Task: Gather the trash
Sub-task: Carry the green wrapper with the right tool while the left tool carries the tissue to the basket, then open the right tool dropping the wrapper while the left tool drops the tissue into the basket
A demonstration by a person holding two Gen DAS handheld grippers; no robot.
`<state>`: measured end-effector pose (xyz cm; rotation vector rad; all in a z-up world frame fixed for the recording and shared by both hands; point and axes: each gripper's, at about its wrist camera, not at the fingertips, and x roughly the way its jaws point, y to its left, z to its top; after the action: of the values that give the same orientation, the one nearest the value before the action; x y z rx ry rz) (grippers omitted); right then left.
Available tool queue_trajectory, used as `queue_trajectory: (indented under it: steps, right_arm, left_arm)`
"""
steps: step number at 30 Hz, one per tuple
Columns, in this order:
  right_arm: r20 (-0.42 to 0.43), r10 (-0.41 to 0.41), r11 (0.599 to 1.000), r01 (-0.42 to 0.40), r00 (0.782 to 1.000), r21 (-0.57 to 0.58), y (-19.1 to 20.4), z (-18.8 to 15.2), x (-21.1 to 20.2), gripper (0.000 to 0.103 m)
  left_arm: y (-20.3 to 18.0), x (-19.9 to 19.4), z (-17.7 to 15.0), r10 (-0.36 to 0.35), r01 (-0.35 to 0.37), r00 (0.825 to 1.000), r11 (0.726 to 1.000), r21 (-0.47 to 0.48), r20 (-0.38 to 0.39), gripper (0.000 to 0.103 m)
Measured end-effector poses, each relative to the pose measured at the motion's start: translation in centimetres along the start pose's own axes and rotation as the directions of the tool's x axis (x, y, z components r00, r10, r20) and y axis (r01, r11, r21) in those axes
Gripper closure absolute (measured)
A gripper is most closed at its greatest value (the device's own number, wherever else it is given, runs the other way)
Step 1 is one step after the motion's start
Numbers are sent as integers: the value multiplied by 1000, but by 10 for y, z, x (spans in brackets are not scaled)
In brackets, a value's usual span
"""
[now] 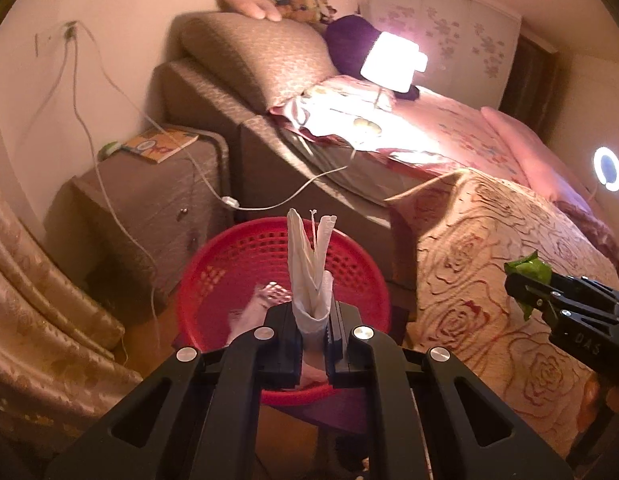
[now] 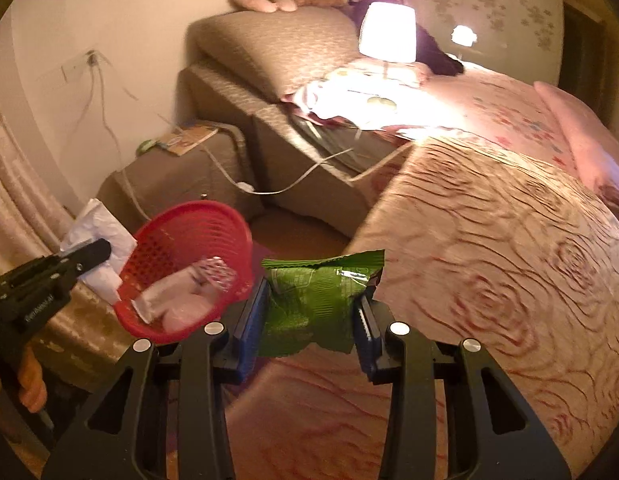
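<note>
Left claw (image 1: 312, 322) pinches white paper (image 1: 309, 264) above the red basket (image 1: 361, 256), ready to drop; right claw (image 2: 309, 312) clamps a green wrapper (image 2: 317, 296) beside the basket, probably next in.

Left wrist view looks forward and down along its fingers (image 1: 281, 344), close over the red basket (image 1: 237, 264), facing the bed (image 1: 489, 240) headboard. Right wrist view sits further right, low over the bed, same facing. Both share basket (image 2: 177, 232), nightstand (image 1: 149, 196), lamp (image 2: 387, 32), and each other's gripper.
</note>
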<state>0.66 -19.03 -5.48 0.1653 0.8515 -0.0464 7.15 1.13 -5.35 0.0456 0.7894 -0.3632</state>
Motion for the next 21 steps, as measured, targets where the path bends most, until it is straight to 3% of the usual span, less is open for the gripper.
queue_trajectory:
  steps: [8,21]
  right_arm:
    - [-41,70,996,-73,997,-56,42,18,28,65]
    - [-149,153,984,-165,977,-67,79,32,77,64]
  left_arm:
    - [25,14,-2,26,-27,999,999,-47,-21,95]
    - [50,53,-18,42,-50,991,997,-63,-123,95]
